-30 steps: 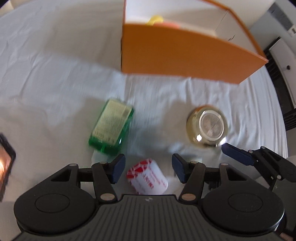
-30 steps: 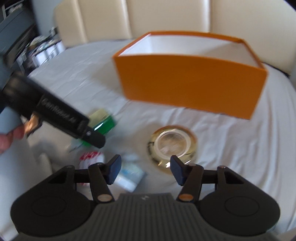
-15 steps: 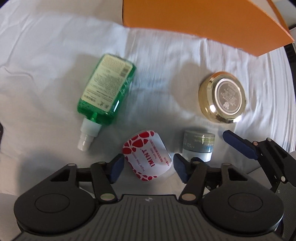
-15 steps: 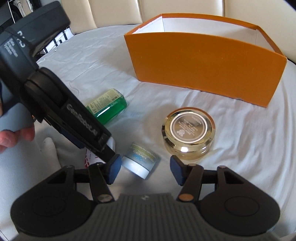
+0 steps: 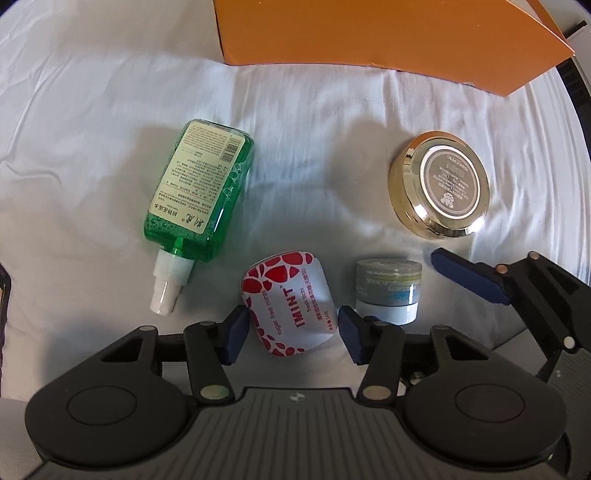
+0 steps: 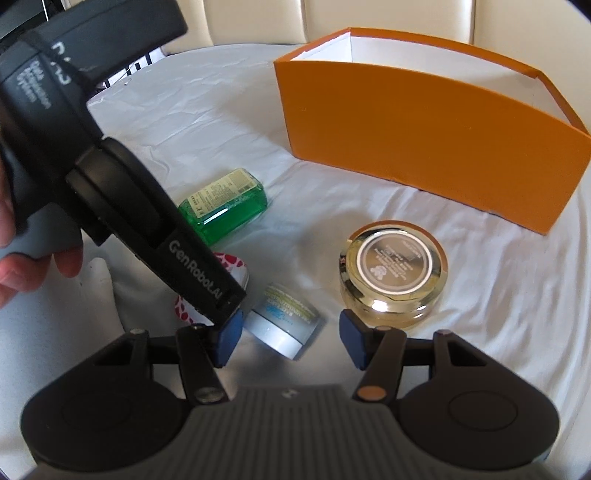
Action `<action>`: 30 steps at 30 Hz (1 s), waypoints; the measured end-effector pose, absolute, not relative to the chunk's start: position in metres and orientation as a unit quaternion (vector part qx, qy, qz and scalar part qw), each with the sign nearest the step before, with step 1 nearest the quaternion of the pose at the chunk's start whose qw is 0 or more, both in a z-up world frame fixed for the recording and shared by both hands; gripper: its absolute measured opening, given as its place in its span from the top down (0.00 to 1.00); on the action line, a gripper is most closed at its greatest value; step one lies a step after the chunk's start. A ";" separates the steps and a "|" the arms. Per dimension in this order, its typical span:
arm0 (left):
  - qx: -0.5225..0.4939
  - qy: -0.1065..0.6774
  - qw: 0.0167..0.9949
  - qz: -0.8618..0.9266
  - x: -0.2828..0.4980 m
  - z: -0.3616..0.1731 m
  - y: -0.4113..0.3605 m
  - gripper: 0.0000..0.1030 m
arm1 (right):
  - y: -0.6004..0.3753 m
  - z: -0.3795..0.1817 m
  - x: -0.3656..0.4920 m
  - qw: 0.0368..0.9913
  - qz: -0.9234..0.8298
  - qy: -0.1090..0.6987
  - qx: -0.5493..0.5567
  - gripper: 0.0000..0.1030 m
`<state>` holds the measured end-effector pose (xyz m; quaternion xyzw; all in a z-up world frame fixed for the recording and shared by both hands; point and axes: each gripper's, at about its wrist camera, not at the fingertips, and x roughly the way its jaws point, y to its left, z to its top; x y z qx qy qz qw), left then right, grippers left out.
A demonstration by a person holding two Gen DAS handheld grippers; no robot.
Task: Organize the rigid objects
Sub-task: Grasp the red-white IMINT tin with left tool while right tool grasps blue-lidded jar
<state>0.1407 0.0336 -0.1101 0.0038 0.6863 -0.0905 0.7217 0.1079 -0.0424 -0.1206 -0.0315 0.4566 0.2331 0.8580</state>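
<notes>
Four loose items lie on the white cloth [image 5: 92, 110]. The mint tin [image 5: 290, 302] sits between the left gripper's [image 5: 290, 330] closing jaws; whether the pads touch it is unclear. At its 10 o'clock lies the green bottle [image 5: 199, 192], at 3 the small jar [image 5: 388, 290], at 2 the gold jar [image 5: 439, 184], at 12 the orange box [image 5: 369, 33]. The right gripper [image 6: 288, 338] hovers apart, empty

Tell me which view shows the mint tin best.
The left wrist view: the mint tin lies fully visible, label readable, between the closing left gripper pads. In the right wrist view that gripper's body hides nearly all of it, leaving only red-and-white slivers.
</notes>
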 end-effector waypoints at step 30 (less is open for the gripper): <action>0.058 0.669 0.738 -0.065 0.155 -0.121 0.004 0.45 | -0.069 -0.127 0.118 0.859 0.126 0.494 0.047 0.47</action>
